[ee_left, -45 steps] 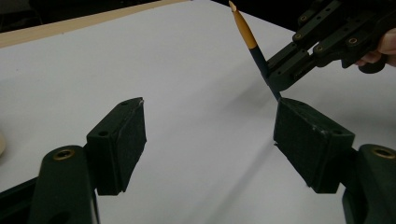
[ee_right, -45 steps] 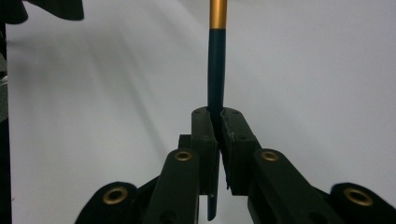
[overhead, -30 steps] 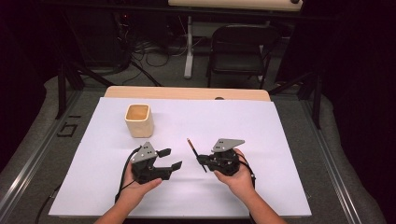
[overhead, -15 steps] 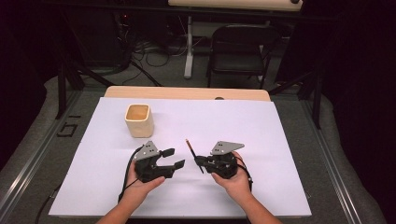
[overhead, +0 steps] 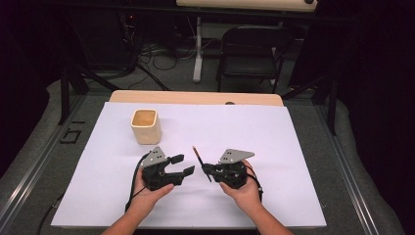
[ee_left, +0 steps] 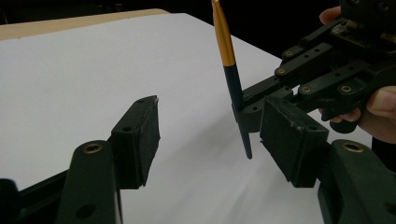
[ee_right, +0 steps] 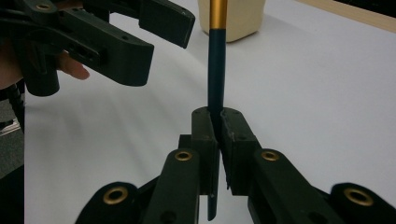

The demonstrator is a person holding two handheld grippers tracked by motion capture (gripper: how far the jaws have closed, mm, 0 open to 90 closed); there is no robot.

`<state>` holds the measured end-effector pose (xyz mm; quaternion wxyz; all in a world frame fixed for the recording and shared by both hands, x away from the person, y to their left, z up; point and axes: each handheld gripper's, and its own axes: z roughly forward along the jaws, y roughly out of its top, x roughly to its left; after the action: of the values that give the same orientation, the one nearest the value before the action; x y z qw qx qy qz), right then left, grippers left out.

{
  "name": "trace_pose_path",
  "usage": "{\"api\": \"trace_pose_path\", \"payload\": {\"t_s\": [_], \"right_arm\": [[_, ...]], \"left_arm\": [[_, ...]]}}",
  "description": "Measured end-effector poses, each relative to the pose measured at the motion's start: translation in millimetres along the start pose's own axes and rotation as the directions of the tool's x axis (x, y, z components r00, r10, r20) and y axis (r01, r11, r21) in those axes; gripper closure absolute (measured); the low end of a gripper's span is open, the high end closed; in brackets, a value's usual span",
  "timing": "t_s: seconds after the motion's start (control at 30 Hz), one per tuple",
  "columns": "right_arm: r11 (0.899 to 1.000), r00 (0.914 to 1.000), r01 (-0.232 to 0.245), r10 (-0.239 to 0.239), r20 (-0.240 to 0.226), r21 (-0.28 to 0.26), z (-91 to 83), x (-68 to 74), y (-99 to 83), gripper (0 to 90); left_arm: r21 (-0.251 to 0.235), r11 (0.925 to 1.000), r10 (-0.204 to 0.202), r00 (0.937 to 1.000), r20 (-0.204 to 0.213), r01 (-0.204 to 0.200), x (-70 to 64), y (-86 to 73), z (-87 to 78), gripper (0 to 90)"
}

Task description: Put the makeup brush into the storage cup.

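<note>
**Pen handoff, mid-table**

Right gripper (overhead: 206, 170) pinches the pen (overhead: 201, 163) low on its dark barrel, gold end up, just above the white sheet (overhead: 274, 142). Left gripper (overhead: 182, 164) spread wide just beside it, not touching. To do it well: close squarely on the barrel above the right jaws before releasing. Beige cup (overhead: 146, 126) stands farther back left.

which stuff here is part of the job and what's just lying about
In the job:
- pencil, clamped upright in the right claw
- left claw, open, beside the pencil
- beige cup, likely where the pencil goes

Just lying about:
- folding chair behind the table
- cables on the floor
</note>
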<state>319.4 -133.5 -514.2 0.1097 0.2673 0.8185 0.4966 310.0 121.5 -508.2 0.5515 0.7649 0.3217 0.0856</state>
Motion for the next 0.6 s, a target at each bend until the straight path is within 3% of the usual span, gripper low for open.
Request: {"api": "trace_pose_path", "payload": {"t_s": [0.23, 0.6], "right_arm": [[1.0, 1.0, 0.008, -0.008, -0.002, -0.008, 0.6, 3.6, 1.9, 84.5], [0.999, 0.9994, 0.035, -0.035, -0.003, -0.003, 2.6, 9.5, 3.2, 84.5]], "left_arm": [[-0.009, 0.9999, -0.005, 0.9999, 0.013, 0.005, -0.7, 2.0, 0.9, 39.0], [-0.028, 0.9993, -0.023, 0.9992, 0.033, 0.024, -1.9, 3.1, 1.1, 48.2]]}}
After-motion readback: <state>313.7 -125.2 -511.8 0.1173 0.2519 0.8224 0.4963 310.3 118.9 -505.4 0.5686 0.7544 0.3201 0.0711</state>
